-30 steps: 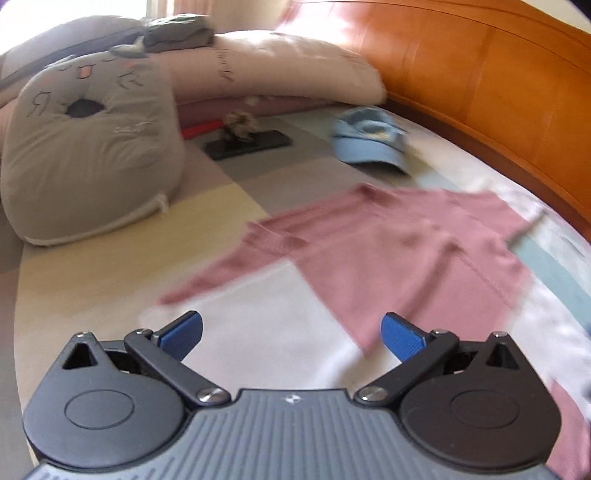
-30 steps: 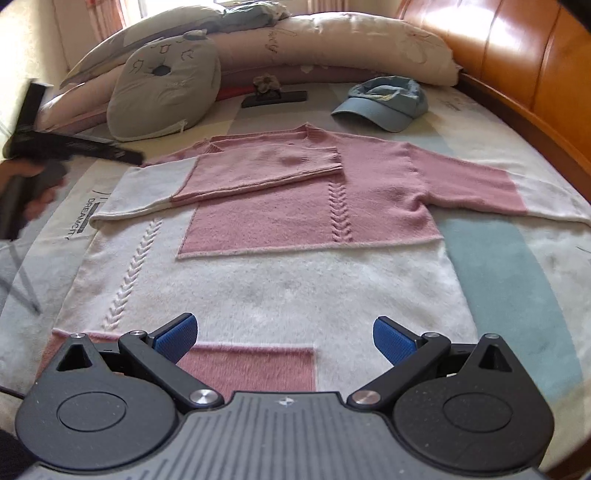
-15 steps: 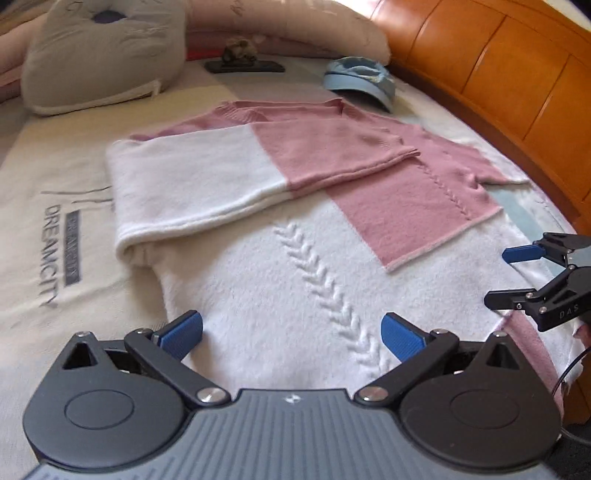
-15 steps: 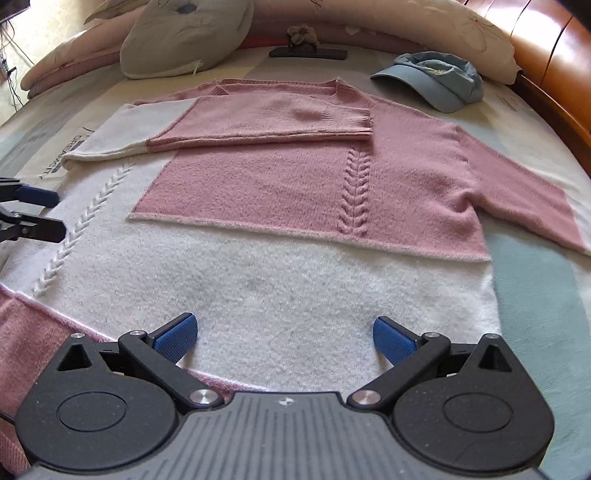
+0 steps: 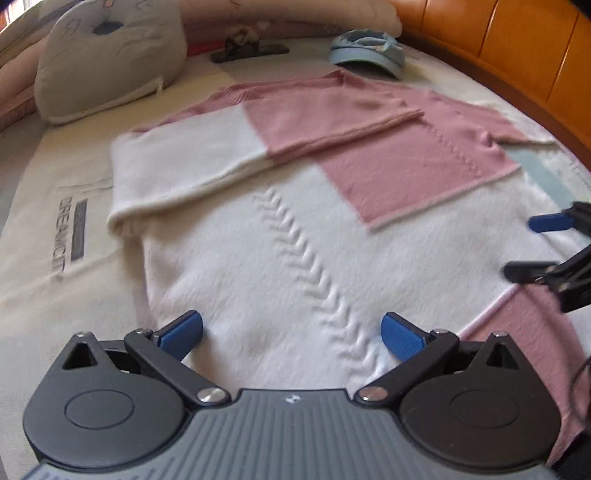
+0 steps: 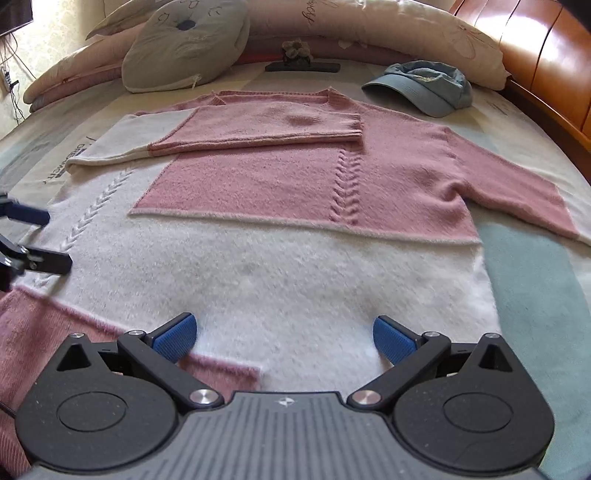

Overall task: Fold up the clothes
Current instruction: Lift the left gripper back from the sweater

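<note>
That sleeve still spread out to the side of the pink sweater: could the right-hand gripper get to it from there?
Probably yes. The right gripper is open and empty over the sweater; only flat knit lies between it and the unfolded sleeve. The cap lies farther back.

This is a bedroom in someone's home, and everything is happening on top of a made bed. A glossy orange-brown wooden headboard [image 6: 546,62] is curving along the right side, catching the daylight. Long cream and pink pillows [image 6: 369,26] are lying stacked along the far edge, with a grey cushion embroidered with a cat face [image 6: 184,44] leaning against them. A pale patchwork bedspread printed with lettering [image 5: 70,236] is covering the mattress, a faded blue denim cap [image 6: 424,86] is sitting on it, and a pink and white knitted sweater [image 6: 295,221] is lying spread across the middle.
</note>
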